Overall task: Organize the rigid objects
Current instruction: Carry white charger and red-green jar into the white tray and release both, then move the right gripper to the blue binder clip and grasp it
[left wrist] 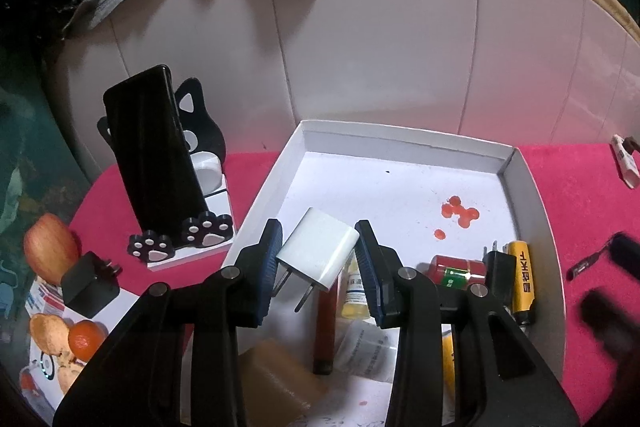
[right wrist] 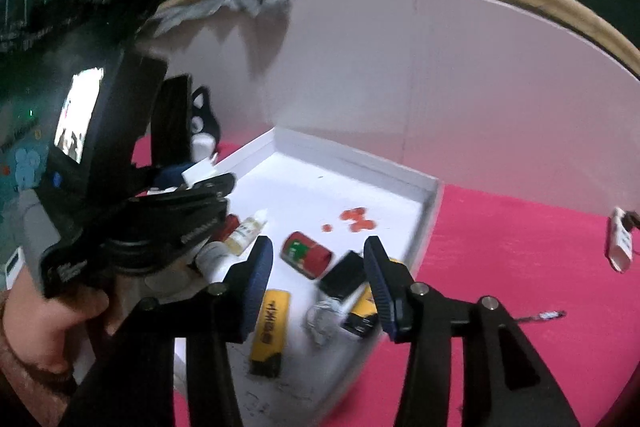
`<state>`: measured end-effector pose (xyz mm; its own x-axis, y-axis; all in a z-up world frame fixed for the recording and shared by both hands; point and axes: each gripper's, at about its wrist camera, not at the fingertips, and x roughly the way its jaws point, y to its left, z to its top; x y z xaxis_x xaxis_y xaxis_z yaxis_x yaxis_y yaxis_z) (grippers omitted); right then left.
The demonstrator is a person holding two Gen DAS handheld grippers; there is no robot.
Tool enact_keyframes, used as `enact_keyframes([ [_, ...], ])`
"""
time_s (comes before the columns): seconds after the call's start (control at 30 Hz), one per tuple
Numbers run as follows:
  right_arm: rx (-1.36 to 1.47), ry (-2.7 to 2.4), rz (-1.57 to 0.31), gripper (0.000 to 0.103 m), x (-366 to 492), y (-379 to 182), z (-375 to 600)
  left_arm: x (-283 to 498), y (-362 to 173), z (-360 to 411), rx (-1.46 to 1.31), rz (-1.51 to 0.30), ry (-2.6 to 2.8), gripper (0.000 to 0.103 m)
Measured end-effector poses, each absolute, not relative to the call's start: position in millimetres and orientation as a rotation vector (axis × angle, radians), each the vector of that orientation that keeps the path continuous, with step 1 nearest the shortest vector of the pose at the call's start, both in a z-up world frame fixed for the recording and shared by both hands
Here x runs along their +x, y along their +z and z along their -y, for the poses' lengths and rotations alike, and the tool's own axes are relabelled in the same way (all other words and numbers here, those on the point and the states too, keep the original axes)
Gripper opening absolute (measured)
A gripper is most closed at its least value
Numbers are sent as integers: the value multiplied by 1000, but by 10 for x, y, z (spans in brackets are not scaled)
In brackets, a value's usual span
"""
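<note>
My left gripper (left wrist: 318, 229) is shut on a white charger plug (left wrist: 320, 255), held tilted over the near left part of the white tray (left wrist: 400, 141), prongs toward me. In the tray lie a red tin (left wrist: 456, 269), a black charger (left wrist: 498, 267), a yellow lighter (left wrist: 520, 279) and a dropper bottle (left wrist: 356, 291). My right gripper (right wrist: 316, 243) stands open over the tray's (right wrist: 352, 163) near right part, nothing between its fingers. The red tin (right wrist: 306, 253) and black charger (right wrist: 346, 273) lie below it. The left gripper (right wrist: 192, 195) shows blurred at the left there.
A black phone (left wrist: 148, 155) leans on a cat-shaped stand left of the tray. A second black charger (left wrist: 90, 285), an apple (left wrist: 50, 247) and an orange (left wrist: 86, 341) sit at the far left. A white tube (right wrist: 620, 243) lies on the pink cloth (right wrist: 500, 267) at right. A white backboard stands behind.
</note>
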<state>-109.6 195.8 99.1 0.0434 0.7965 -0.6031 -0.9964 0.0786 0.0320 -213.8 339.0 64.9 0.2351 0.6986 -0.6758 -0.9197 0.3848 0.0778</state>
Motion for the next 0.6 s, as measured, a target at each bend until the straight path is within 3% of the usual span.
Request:
enact_keyframes([
  [0.1, -391, 1406, -553, 51, -866, 1078, -1769, -2138, 654, -3391, -367, -699, 1153, 39],
  [0.13, -362, 1394, -563, 66, -776, 1102, -1706, -2137, 661, -3389, -366, -698, 1156, 43],
  [0.2, -297, 1357, -572, 86, -594, 1150, -1545, -2133, 672, -3386, -363, -694, 1158, 66],
  [0.23, -271, 1339, -570, 86, -516, 1164, -1471, -2124, 679, -3379, -355, -693, 1162, 79],
  [0.33, -252, 1287, -564, 87, -316, 1169, -1289, -2091, 680, -3357, -345, -696, 1150, 80],
  [0.37, -252, 1278, -563, 90, -254, 1155, -1235, -2075, 675, -3356, -345, -701, 1141, 85],
  [0.4, -258, 1266, -564, 103, -195, 1132, -1187, -2060, 672, -3349, -344, -709, 1136, 89],
  [0.6, -271, 1178, -611, 103, 173, 876, -900, -2175, 804, -3075, -376, -593, 1125, 89],
])
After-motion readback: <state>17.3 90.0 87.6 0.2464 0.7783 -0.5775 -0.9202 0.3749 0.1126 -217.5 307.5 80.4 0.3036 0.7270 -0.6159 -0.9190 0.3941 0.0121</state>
